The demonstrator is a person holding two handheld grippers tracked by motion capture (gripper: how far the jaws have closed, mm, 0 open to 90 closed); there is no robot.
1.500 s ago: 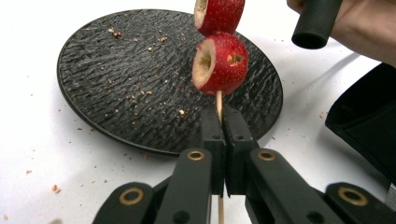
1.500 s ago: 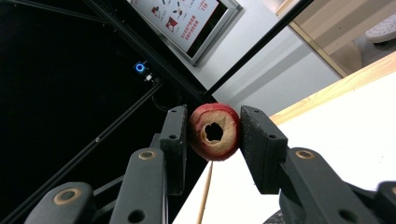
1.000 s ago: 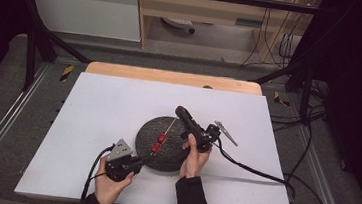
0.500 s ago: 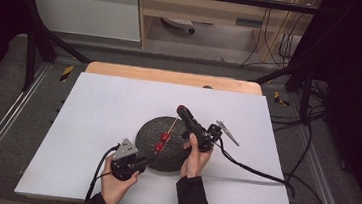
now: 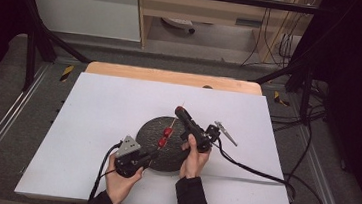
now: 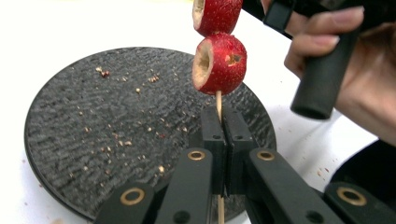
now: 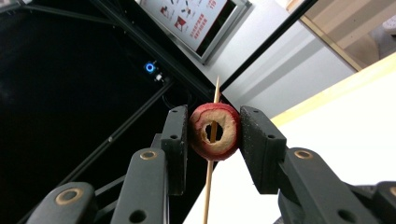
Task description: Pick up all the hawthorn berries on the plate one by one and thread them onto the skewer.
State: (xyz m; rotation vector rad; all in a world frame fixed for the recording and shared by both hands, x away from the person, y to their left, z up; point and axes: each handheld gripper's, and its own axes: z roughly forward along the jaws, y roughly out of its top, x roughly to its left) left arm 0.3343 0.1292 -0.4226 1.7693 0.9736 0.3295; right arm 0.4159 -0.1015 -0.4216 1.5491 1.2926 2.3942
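Wooden skewer (image 6: 218,100): pinched in shut left claw (image 6: 223,122), slanting up over plate (image 5: 152,129).
Right claw (image 7: 214,132): gripped cored fruit ring (image 7: 215,131) near skewer tip.

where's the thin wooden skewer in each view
High view: thin wooden skewer runs diagonally above the round black plate, centre.
Left gripper view: upright at centre, under a cored red fruit.
Right gripper view: upright at centre.
Shared landmark: the cored red fruit.

Plate (image 5: 164,145) mid-table (image 5: 91,123); skewer (image 5: 165,135) above plate, between both grippers.
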